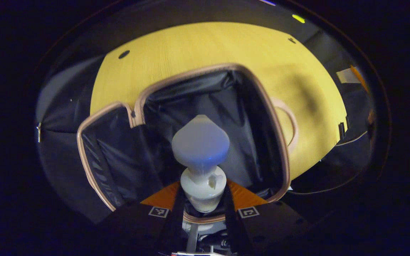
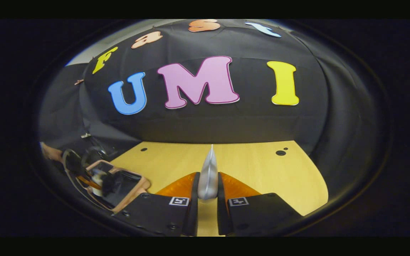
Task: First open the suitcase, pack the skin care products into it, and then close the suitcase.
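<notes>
Suitcase is seen lying open on the tabletop in the left gripper view; a white bottle is pinched by the left hand-held gripper above the lined compartment, presumably for dropping in. Right gripper view: a silvery tube is clamped by the right hand-held gripper over bare tabletop, well apart from the suitcase, likely queued next.

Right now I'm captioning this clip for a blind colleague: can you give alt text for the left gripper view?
The left gripper holds a white pump bottle over an open suitcase with dark lining and a pale pink rim. The suitcase lies on a yellow wooden table, its lid folded out to the left.
</notes>
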### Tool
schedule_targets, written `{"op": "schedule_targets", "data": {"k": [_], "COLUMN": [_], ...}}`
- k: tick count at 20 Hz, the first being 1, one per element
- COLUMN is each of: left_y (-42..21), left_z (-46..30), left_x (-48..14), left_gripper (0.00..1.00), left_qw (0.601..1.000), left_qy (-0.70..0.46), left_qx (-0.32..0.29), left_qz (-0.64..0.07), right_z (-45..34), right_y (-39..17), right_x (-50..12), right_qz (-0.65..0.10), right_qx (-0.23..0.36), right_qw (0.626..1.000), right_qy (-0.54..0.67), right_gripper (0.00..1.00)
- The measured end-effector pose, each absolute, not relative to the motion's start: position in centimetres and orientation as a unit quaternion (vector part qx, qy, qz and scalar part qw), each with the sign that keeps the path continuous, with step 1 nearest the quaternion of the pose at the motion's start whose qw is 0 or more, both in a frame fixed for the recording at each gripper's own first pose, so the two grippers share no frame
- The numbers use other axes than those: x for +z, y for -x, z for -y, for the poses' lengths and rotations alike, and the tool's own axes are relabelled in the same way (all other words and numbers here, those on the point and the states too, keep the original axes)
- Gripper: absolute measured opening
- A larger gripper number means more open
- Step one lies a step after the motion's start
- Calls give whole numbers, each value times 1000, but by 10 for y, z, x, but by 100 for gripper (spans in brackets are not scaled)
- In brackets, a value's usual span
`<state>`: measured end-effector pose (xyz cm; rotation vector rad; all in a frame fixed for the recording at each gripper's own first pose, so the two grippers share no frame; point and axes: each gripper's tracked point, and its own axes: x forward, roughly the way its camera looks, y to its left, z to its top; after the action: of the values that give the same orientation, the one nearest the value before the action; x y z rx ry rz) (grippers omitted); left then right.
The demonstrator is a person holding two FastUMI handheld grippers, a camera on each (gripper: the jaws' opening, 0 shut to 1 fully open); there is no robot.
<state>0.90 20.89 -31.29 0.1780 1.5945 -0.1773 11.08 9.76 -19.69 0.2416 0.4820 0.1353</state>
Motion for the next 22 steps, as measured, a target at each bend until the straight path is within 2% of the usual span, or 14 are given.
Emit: {"op": "schedule_targets", "data": {"k": [1, 2, 4, 5, 9, 11, 12, 13, 17, 20, 22], "left_y": [-1, 5, -3, -5, -10, -15, -20, -27, -21, 9, 34], "left_z": [-215, -217, -227, -226, -222, -217, -221, -222, -225, -267, -304], "left_x": [-324, -331, -345, -347, -344, -326, -321, -307, -226, -178, -161], "left_gripper": [56, 56, 57, 58, 66, 92, 99, 99, 98, 98, 97], "left_qw": [674, 660, 664, 668, 699, 727, 751, 780, 869, 899, 910], "left_qy": [-67, -53, -26, -19, -39, -42, -54, -55, 37, 65, 73], "left_qx": [-74, -69, -32, -25, -34, -36, -34, -37, -56, -35, 13], "left_qz": [-732, -746, -747, -744, -714, -685, -657, -622, -491, -431, -408], "right_z": [-101, -104, -115, -125, -161, -184, -198, -215, -292, -359, -401], "right_y": [-109, -106, -95, -90, -77, -75, -76, -78, -88, -92, -83], "right_x": [-190, -184, -178, -176, -170, -175, -176, -176, -189, -213, -231], "right_qz": [-236, -232, -229, -231, -236, -248, -253, -259, -303, -339, -382], "right_qx": [72, 76, 89, 98, 131, 152, 164, 178, 241, 290, 313], "right_qw": [962, 965, 969, 967, 963, 957, 953, 949, 920, 891, 862], "right_qy": [-115, -95, -36, -33, -25, -15, -18, -27, -58, -80, -117], "right_gripper": [25, 34, 16, 25, 25, 25, 21, 25, 25, 25, 25]}}
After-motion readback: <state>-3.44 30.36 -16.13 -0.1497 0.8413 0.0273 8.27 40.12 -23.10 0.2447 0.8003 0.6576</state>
